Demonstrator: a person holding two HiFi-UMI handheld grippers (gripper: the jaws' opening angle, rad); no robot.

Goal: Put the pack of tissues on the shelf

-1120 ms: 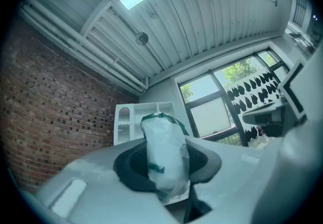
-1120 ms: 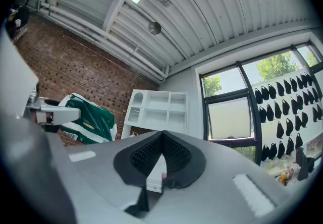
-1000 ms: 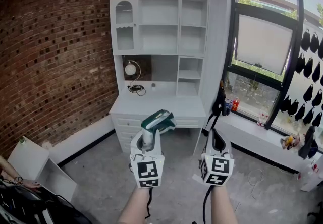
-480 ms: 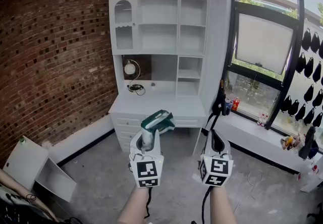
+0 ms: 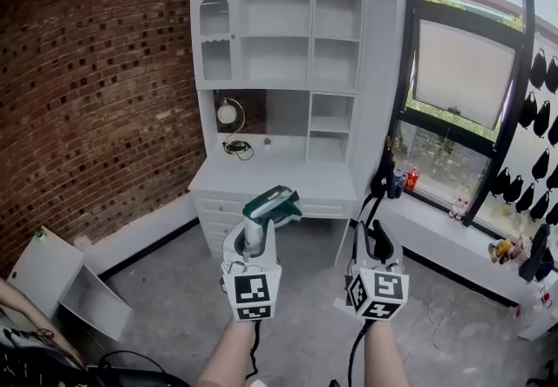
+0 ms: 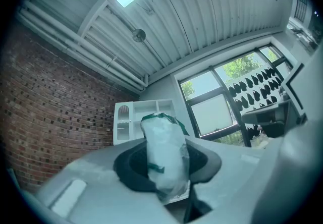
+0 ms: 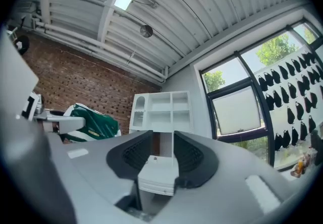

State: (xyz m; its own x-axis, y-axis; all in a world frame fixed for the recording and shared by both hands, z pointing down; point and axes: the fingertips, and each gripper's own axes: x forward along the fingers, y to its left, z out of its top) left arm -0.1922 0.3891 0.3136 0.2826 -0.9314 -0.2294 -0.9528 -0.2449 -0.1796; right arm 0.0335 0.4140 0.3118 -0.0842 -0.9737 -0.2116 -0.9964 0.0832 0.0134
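Left gripper (image 5: 255, 234): fingers part-way closed, clamped on the pack of tissues (image 5: 272, 202). In the left gripper view the pack (image 6: 164, 153) stands upright between the two black pads (image 6: 130, 170), both pressing its sides, top end poking out past the tips.

Right gripper (image 5: 377, 230): fingers have just been opening. Now a moderate gap, nothing in it. The right gripper view looks straight through between the ribbed pads (image 7: 132, 160) to the furniture beyond. It touches nothing. The pack (image 7: 94, 122) shows off to that view's left.

Both grippers are held side by side in the air, angled slightly up, marker cubes facing the person.

Room: white counter (image 5: 279, 178) with drawers against the far wall, and a white shelf unit (image 5: 277, 37) on top whose open compartments look bare. A small round lamp (image 5: 227, 115) and a dark cable sit at the back of the counter. Brick wall (image 5: 96, 98) on the left, big window (image 5: 458, 71) on the right with bottles (image 5: 406, 179) on its ledge and dark items hung on the panel beside it. Bare concrete floor (image 5: 174, 307). A white cabinet piece (image 5: 52, 285) lies on it at left. Corrugated ceiling with strip lights.

Pack: soft, wrapped in whitish translucent film with dark green bands and a green end. It is gripped at its lower part, in mid-air in front of the counter, well apart from the shelf unit.
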